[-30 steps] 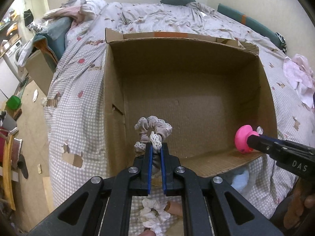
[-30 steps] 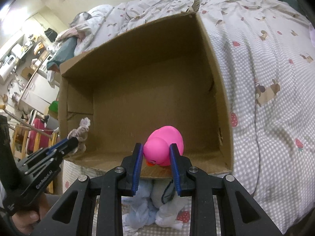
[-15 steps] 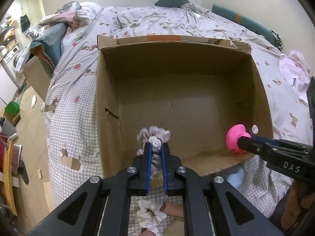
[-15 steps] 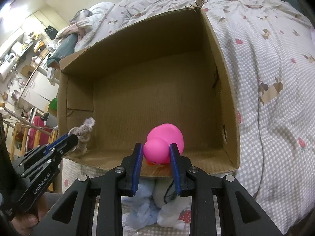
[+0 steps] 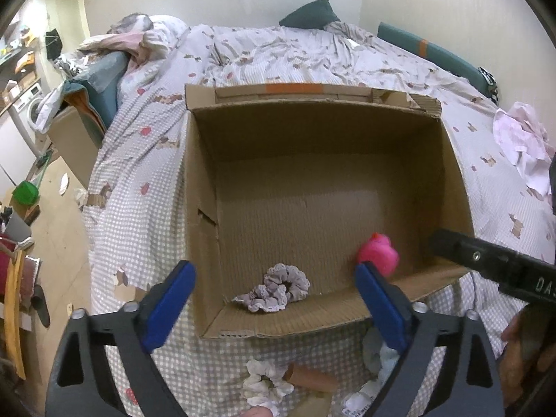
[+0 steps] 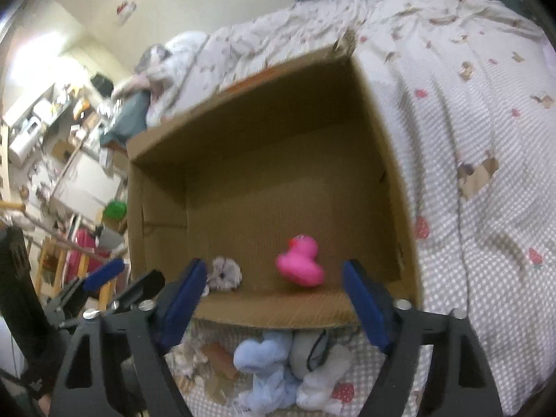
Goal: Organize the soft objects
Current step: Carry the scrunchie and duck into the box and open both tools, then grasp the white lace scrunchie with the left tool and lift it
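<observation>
An open cardboard box [image 5: 205,187] stands on the bed; it also shows in the right wrist view [image 6: 385,160]. A grey lace scrunchie [image 5: 278,288] lies on the box floor near the front left, also seen from the right wrist [image 6: 225,272]. A pink rubber duck [image 5: 378,255] lies on the floor at the front right [image 6: 301,262]. My left gripper [image 5: 274,309] is open and empty above the box's front edge. My right gripper [image 6: 272,299] is open and empty, just in front of the box.
On the bed in front of the box lie a white scrunchie [image 5: 266,384], a brown tube [image 5: 309,378], a light blue soft toy [image 6: 264,365] and a grey-white soft item [image 6: 323,368]. Pink clothing [image 5: 521,139] lies at the right. The floor with furniture is at the left.
Both grippers have opened. The scrunchie dropped from the left gripper and the duck from the right gripper onto the box floor. Both grippers pulled back a little.
</observation>
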`<state>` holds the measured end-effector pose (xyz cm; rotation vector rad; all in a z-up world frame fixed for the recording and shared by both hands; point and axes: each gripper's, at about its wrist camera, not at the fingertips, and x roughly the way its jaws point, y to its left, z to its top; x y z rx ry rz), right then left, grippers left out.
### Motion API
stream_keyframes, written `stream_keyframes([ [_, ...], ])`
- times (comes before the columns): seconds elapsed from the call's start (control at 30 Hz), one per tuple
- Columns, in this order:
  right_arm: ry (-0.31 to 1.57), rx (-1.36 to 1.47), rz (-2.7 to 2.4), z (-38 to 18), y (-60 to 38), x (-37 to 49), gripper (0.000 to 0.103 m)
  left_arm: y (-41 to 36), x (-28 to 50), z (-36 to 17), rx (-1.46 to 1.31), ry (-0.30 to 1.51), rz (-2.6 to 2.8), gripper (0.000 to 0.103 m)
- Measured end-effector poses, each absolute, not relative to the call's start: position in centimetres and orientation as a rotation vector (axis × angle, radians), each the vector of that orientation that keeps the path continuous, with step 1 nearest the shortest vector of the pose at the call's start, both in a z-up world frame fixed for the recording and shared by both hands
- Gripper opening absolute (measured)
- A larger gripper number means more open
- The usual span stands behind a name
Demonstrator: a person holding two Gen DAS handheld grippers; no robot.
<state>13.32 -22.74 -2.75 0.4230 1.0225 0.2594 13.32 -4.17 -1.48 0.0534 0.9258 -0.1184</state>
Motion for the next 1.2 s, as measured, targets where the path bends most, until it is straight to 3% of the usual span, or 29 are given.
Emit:
stream_keyframes([
  [0.07, 1.024, 0.416, 0.241, -2.6, -23.1, 13.5, 0.086, -4.0, 13.3, -1.1, 0.042, 0.923, -0.119, 0.102],
  [0.33, 1.02, 0.422, 0.234, -2.1, -23.5, 13.1, 0.086, -2.5, 12.4, 0.3, 0.006, 0.88, -0.057, 0.102],
  [1.2, 1.049, 0.408, 0.217, -1.0, -24.0, 7.0, 0.086, 1.9, 6.1, -0.3, -0.069, 0.987, 0.067, 0.102],
])
